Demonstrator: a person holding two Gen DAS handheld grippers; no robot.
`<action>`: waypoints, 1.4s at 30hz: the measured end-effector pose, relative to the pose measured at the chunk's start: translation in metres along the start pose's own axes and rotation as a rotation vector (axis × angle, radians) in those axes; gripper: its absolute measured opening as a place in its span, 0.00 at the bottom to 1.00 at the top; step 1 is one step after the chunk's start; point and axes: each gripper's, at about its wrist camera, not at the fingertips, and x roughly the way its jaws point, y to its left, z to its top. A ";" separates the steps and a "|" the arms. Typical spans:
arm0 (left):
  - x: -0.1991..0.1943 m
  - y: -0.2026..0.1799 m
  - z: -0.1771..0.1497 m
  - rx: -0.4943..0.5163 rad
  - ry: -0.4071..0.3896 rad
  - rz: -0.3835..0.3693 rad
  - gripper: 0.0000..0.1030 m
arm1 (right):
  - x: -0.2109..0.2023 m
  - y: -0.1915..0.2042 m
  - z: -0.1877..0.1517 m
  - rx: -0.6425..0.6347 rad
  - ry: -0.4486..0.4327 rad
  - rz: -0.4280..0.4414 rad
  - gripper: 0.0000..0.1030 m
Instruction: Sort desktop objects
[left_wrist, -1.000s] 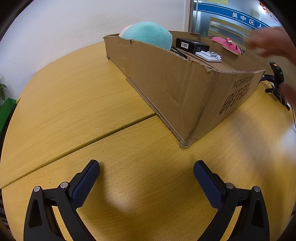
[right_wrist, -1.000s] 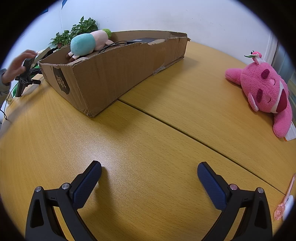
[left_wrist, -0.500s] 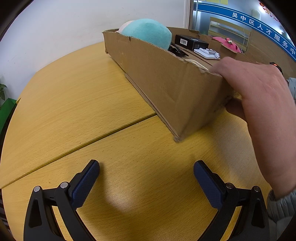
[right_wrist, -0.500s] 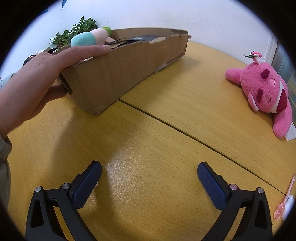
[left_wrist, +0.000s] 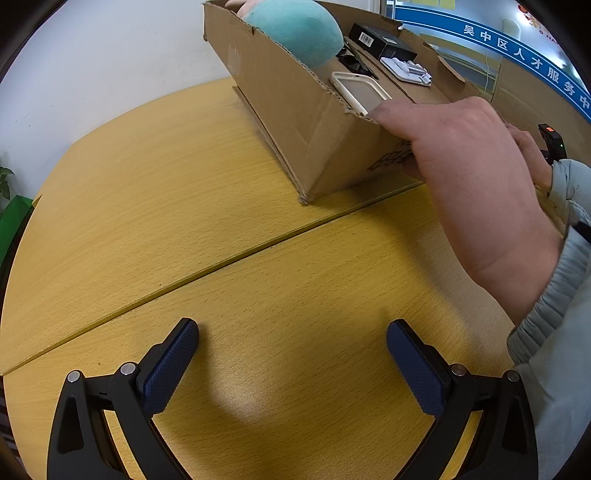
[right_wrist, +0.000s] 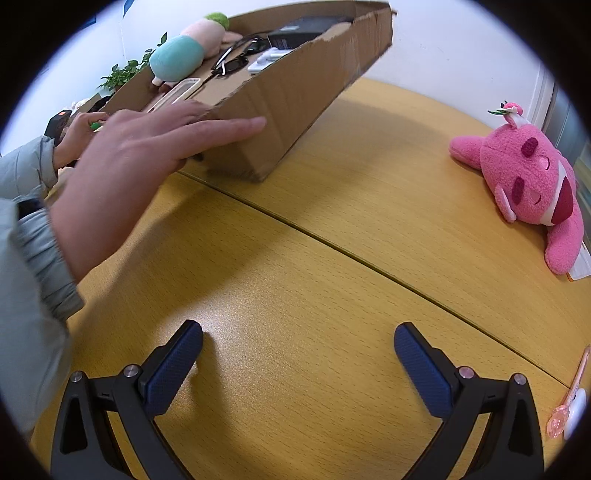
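A long cardboard box (left_wrist: 295, 107) (right_wrist: 295, 77) stands tilted on the wooden table, one side lifted by a bare hand (left_wrist: 469, 177) (right_wrist: 147, 155). Inside lie a teal and pink plush (left_wrist: 295, 26) (right_wrist: 181, 55), a phone case (left_wrist: 360, 92) (right_wrist: 177, 94), black glasses (right_wrist: 236, 59), a black packet (left_wrist: 380, 38) and a white item (left_wrist: 406, 68). A pink plush bear (right_wrist: 528, 184) lies on the table at the right. My left gripper (left_wrist: 291, 362) and right gripper (right_wrist: 297, 363) are both open and empty, low over the table, well short of the box.
A pink spoon (right_wrist: 567, 398) lies at the table's right edge. A small black camera stand (left_wrist: 552, 142) is behind the hand. Potted plants (right_wrist: 125, 72) stand by the wall. A seam (left_wrist: 221, 264) runs across the tabletop.
A hand came in, took the box's near end and tipped the box up and away. Both grippers have stayed open in place.
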 end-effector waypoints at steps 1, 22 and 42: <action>0.000 0.000 0.000 0.000 0.000 0.000 1.00 | 0.000 0.000 0.000 0.000 0.000 0.000 1.00; 0.000 0.000 0.002 0.000 0.000 -0.001 1.00 | -0.002 -0.001 -0.001 0.000 0.000 0.000 1.00; -0.001 0.001 0.004 0.001 0.000 -0.001 1.00 | -0.003 -0.002 -0.003 0.000 0.000 0.001 1.00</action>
